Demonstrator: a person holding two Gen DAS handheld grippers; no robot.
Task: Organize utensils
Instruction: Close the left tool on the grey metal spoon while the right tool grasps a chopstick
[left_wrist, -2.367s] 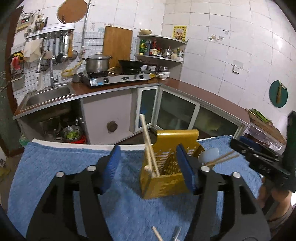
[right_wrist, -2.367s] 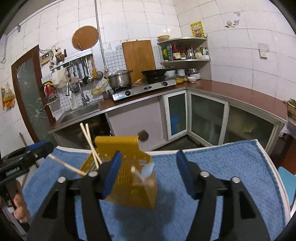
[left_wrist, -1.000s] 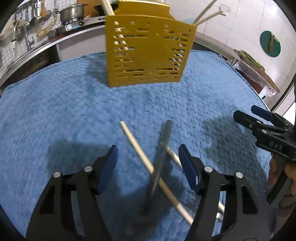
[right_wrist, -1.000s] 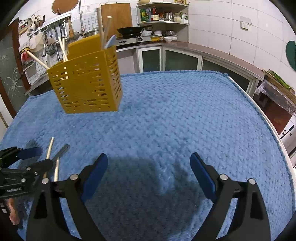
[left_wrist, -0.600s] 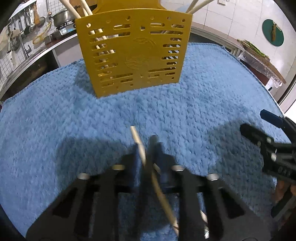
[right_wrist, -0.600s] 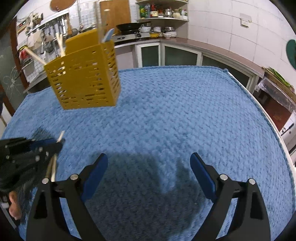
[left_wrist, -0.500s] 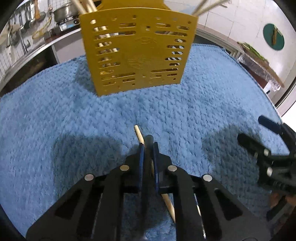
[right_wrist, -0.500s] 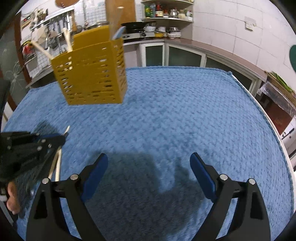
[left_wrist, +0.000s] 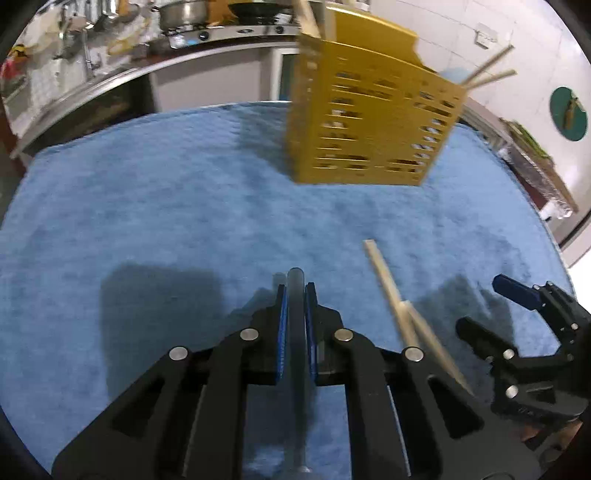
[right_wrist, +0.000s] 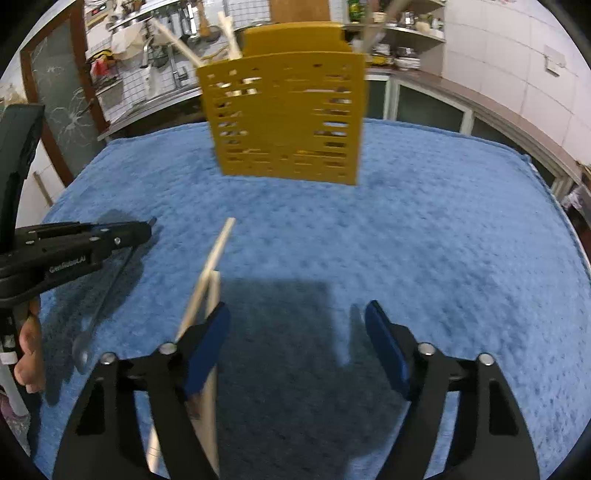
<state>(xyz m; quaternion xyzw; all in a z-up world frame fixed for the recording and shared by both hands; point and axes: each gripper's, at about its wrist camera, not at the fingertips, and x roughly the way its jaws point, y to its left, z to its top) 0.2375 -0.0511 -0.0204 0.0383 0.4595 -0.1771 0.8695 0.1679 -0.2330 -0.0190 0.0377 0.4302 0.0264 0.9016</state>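
Note:
A yellow slotted utensil holder stands on the blue towel with chopsticks sticking out of it; it also shows in the right wrist view. My left gripper is shut on the handle of a grey metal spoon; the spoon hangs from it low over the towel. Two wooden chopsticks lie on the towel to its right. My right gripper is open and empty, with the chopsticks by its left finger.
A kitchen counter with a sink and a gas stove with a pot runs behind the towel-covered table. Glass-door cabinets stand at the back right. The towel's right edge drops off.
My left gripper has closed on the spoon handle and lifted it off the chopsticks, shifting left. My right gripper has moved left toward the chopsticks, still open.

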